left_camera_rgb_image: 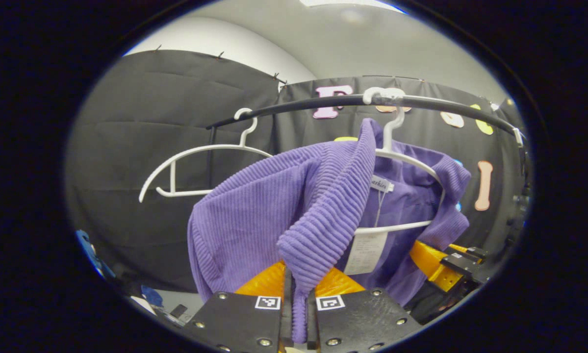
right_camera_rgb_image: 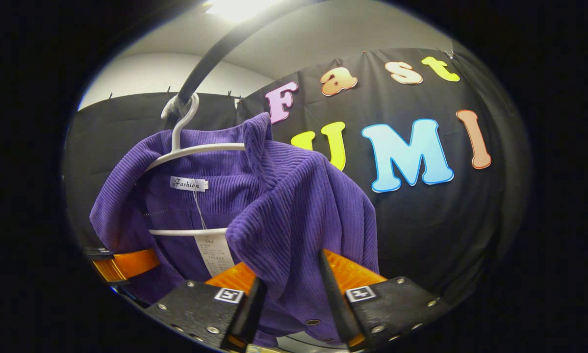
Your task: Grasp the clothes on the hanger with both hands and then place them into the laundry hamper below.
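Under the black rail [left_camera_rgb_image: 323,103], a purple ribbed garment [left_camera_rgb_image: 254,215] hangs from a white hanger [left_camera_rgb_image: 396,147] whose hook sits over the rail. Beside it on the same rail, an empty white hanger [left_camera_rgb_image: 195,166] hangs to the left in the left gripper view. The left tongs [left_camera_rgb_image: 298,289] are closed on a folded edge of the garment, the cloth pinched tightly between both orange fingers and running down through the narrow gap. In the right gripper view, the right tongs [right_camera_rgb_image: 286,277] stand wider, with a thick bunch of the same garment [right_camera_rgb_image: 284,215] filling the space between the fingers; both fingers touch the fabric. The white hanger [right_camera_rgb_image: 186,147] shows there at upper left, with a paper tag [right_camera_rgb_image: 215,252] dangling below its bar.
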A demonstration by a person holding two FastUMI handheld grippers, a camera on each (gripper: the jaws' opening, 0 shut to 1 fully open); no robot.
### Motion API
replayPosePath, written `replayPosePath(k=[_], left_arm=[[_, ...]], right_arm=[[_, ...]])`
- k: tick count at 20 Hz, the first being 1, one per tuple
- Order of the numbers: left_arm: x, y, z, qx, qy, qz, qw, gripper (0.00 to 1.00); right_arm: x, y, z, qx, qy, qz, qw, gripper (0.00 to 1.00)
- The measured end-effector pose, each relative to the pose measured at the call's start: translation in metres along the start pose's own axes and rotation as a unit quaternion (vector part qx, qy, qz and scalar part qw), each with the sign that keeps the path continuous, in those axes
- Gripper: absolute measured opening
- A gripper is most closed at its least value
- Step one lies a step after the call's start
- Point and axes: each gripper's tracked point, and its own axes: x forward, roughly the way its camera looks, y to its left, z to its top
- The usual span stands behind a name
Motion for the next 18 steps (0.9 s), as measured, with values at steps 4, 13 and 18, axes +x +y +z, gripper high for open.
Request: replayPosePath(k=[4,13,18], left_arm=[[-0.009,-0.012,0.007,0.010,-0.016,-0.024,1.000,0.05],[-0.027,-0.020,0.013,-0.010,-0.021,-0.064,0.998,0.06],[-0.049,-0.005,0.039,-0.040,-0.049,-0.055,0.996,0.06]], right_arm=[[-0.001,-0.004,0.003,0.015,-0.007,0.005,1.000,0.08],[-0.012,0.002,0.014,0.003,-0.013,0.030,0.999,0.00],[-0.021,-0.012,0.028,-0.003,-0.039,0.006,0.999,0.00]])
